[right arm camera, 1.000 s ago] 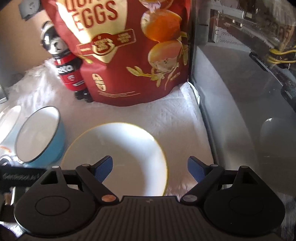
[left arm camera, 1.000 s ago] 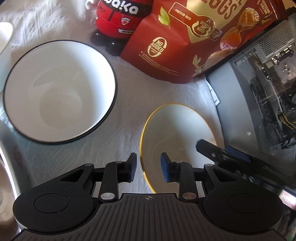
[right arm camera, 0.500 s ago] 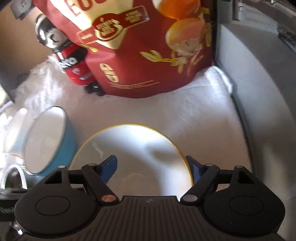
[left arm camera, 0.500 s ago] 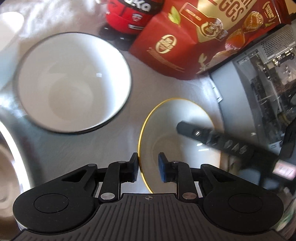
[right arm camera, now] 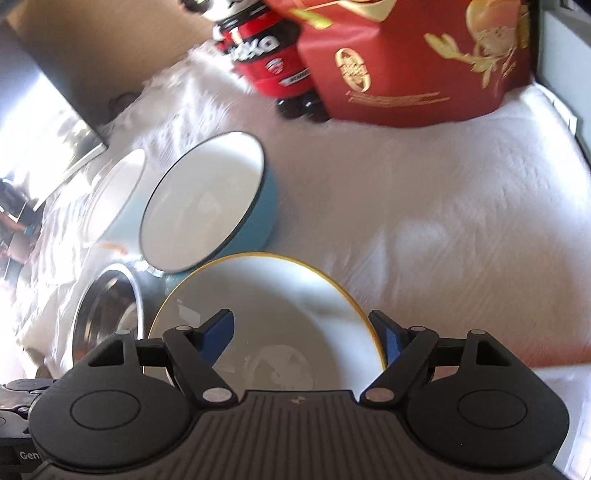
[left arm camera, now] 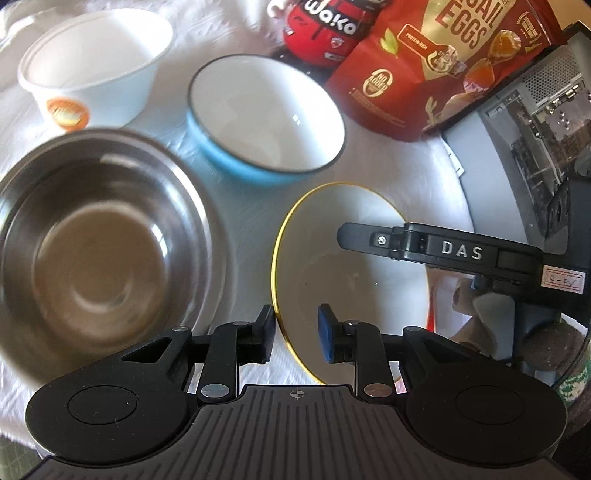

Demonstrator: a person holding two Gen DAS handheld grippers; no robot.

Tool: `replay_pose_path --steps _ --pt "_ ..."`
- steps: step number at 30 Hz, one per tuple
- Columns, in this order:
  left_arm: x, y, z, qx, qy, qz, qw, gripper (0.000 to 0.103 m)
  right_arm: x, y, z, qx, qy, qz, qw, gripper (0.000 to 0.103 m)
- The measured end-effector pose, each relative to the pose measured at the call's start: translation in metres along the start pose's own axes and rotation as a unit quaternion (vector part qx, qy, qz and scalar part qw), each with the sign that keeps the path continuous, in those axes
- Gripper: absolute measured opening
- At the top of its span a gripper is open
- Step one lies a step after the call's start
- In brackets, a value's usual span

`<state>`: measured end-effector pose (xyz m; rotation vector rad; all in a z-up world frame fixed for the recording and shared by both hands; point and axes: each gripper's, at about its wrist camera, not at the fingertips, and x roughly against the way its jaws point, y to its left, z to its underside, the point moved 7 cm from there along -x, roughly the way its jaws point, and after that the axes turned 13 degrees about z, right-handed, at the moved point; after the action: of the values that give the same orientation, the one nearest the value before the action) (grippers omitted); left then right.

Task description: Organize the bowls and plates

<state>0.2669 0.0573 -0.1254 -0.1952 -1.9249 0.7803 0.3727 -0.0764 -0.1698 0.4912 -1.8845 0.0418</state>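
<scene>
A white gold-rimmed bowl [left arm camera: 343, 258] is tilted off the white cloth, its near rim between the fingers of my left gripper [left arm camera: 295, 332], which is shut on it. In the right wrist view the same bowl [right arm camera: 266, 317] lies between the wide-open fingers of my right gripper [right arm camera: 308, 332], which holds nothing. A blue bowl with a white inside [left arm camera: 266, 114] stands behind it and also shows in the right wrist view [right arm camera: 207, 199]. A steel bowl [left arm camera: 96, 236] sits at the left. A white paper bowl [left arm camera: 92, 62] stands at the back left.
A red snack bag [left arm camera: 443, 62] and a red and black toy figure [left arm camera: 325, 29] stand at the back. A grey computer case [left arm camera: 535, 147] borders the cloth on the right. The white cloth [right arm camera: 443, 221] covers the surface.
My left gripper has closed on the gold-rimmed bowl's rim and lifted it, pulling back so the steel and paper bowls come into view. My right gripper has moved over the bowl.
</scene>
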Motion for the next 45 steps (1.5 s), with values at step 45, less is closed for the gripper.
replay_pose_path --steps 45 --pt "0.08 0.066 -0.102 -0.04 -0.088 0.044 0.9943 0.027 0.067 0.058 -0.016 -0.075 -0.087 0.096 0.989 0.088"
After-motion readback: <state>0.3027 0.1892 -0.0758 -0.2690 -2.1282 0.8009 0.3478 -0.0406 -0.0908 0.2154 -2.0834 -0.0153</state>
